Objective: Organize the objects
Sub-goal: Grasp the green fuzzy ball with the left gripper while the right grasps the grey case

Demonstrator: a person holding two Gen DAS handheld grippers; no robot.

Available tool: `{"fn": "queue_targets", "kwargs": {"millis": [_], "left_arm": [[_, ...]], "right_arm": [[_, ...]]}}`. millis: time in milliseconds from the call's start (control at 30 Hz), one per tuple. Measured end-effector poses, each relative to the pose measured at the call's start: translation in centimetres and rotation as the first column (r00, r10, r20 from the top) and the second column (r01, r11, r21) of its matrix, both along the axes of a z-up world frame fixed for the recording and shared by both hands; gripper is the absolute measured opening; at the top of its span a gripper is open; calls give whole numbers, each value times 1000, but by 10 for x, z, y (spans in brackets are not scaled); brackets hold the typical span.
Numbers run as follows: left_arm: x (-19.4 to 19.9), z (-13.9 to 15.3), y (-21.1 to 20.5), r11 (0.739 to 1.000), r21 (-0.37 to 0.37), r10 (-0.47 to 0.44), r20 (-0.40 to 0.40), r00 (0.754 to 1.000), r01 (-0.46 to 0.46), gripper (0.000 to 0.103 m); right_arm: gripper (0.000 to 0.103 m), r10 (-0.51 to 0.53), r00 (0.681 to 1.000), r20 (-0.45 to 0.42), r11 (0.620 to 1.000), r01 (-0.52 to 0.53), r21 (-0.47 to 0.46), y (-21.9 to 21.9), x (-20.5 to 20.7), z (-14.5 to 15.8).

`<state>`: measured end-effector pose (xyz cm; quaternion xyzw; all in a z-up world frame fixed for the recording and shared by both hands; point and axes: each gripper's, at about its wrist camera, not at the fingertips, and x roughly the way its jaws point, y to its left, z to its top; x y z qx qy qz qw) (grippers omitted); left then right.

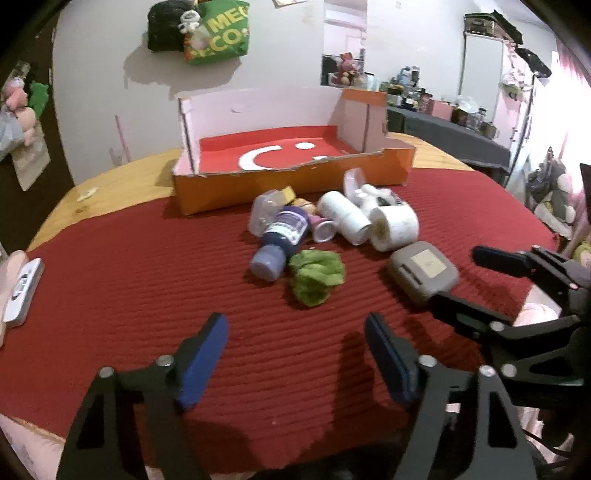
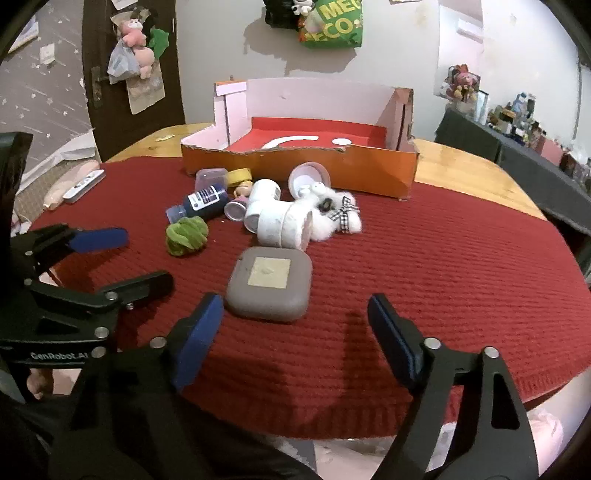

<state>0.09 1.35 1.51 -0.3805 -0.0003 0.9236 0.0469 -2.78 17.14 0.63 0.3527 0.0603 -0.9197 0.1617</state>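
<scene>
A pile of small objects lies on the red mat [image 2: 443,280] in front of an orange cardboard box [image 1: 288,184] lined in red. In the pile are a dark blue bottle [image 1: 280,236], a green woolly ball [image 1: 316,277], a grey square case [image 2: 271,282], white rolls [image 1: 395,227], a small doll [image 2: 243,190] and a white plush toy [image 2: 332,214]. My left gripper [image 1: 295,354] hangs open over bare mat, short of the green ball. My right gripper [image 2: 295,332] is open too, the grey case just ahead of its left finger. Neither holds anything.
A white remote [image 1: 22,291] lies at the mat's left edge. The wooden table [image 2: 465,166] shows beyond the mat. Bags and soft toys hang on the wall [image 1: 199,33] behind the box. A dark cluttered counter [image 1: 450,133] stands at the back right.
</scene>
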Motion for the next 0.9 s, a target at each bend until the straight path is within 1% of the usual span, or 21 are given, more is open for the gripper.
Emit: {"fn": "queue_targets", "kwargs": {"millis": [33, 67, 167, 467, 600, 700, 733, 900], "left_arm": [[-2, -1, 0, 1000, 8, -7, 6, 1000, 7, 70], [-4, -1, 0, 1000, 17, -15, 12, 1000, 15, 65], [-8, -2, 2, 999, 33, -32, 25, 999, 31, 59], [-24, -3, 0, 996, 77, -53, 29, 998, 51, 48], [-30, -3, 0, 994, 89, -62, 30, 998, 59, 42], [-33, -3, 1, 993, 99, -71, 28, 997, 68, 35], [-33, -4, 2, 992, 101, -75, 28, 997, 72, 30], [-30, -4, 4, 990, 114, -88, 20, 996, 85, 27]], "right_arm": [[71, 6, 1000, 5, 1000, -6, 1, -1, -2, -1], [70, 11, 1000, 10, 1000, -11, -5, -2, -3, -1], [65, 28, 999, 25, 999, -28, -25, -3, -6, -3], [62, 55, 998, 43, 998, -54, -19, -12, -15, -9], [57, 52, 997, 50, 998, -51, -30, -11, -21, -9], [53, 54, 997, 53, 998, -52, -35, -11, -22, -9], [53, 55, 997, 53, 998, -53, -35, -11, -22, -9], [53, 55, 997, 58, 997, -52, -50, -8, -22, -9]]}}
